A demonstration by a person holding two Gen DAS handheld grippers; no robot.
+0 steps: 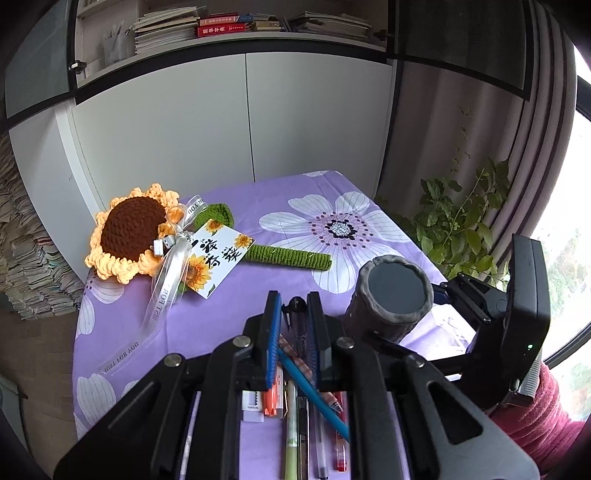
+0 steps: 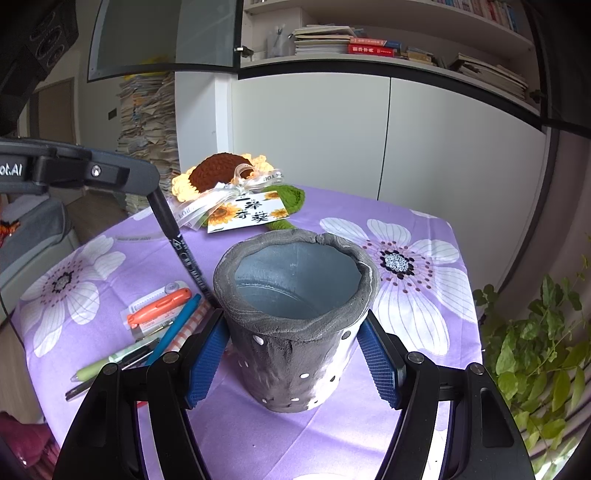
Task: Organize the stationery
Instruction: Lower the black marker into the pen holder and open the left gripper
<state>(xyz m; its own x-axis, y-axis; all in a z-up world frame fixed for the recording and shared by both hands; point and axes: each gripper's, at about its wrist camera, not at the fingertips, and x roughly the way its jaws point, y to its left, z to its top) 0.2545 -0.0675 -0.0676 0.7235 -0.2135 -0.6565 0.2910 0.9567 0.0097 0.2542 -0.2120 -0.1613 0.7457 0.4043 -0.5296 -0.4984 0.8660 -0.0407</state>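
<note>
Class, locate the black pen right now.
In the right wrist view, the black pen hangs tilted from the left gripper, left of the grey pen holder.

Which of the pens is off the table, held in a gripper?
The black pen, pinched in the left gripper and hanging tip-down beside the grey holder; the blue pen and the rest lie flat on the cloth.

Black pen (image 2: pixel 181 247): lower end hidden behind grey holder (image 2: pixel 295 332). Pens on cloth (image 1: pixel 317 424) partly covered by left gripper (image 1: pixel 293 306) frame (labels unreadable). Book spines (image 1: pixel 218 26) on shelf too small to read.
</note>
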